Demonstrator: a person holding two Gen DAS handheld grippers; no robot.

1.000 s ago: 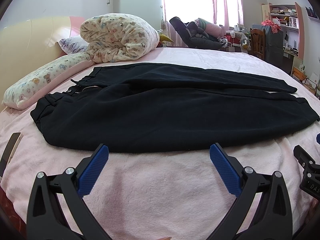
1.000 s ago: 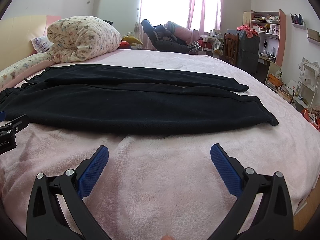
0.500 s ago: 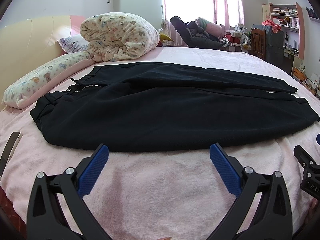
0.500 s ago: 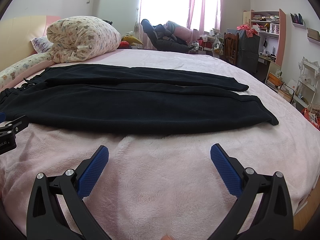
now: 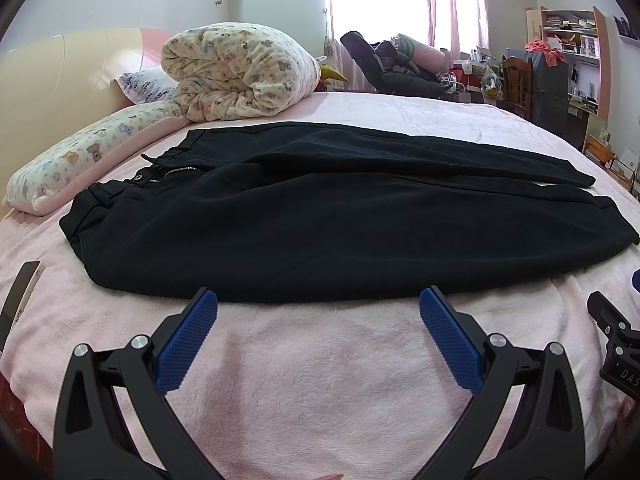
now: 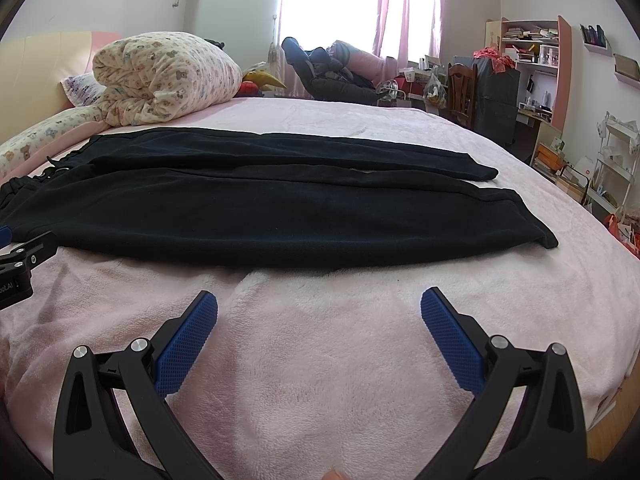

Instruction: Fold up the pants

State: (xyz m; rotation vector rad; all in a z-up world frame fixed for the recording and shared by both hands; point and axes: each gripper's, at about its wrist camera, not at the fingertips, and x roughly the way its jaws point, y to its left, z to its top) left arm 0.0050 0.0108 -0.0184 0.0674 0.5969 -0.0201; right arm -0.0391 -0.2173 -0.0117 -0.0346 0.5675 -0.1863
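Observation:
Black pants [image 5: 328,216] lie flat across the pink bed [image 5: 320,360], waistband to the left, both legs stretched to the right. They also show in the right wrist view [image 6: 280,216], with the leg cuffs at the right. My left gripper [image 5: 319,312] is open and empty, hovering just short of the pants' near edge. My right gripper [image 6: 319,312] is open and empty, over bare blanket a little before the near leg. Each gripper's body shows at the other view's edge.
A rolled floral duvet [image 5: 236,72] and long pillow [image 5: 80,160] lie at the bed's head on the left. A dark flat object [image 5: 18,300] lies at the left edge. A chair with clothes [image 6: 332,76], desk and shelves [image 6: 528,68] stand beyond the bed.
The left gripper has crept slightly forward toward the pants' near edge. The right gripper and the pants have not visibly moved.

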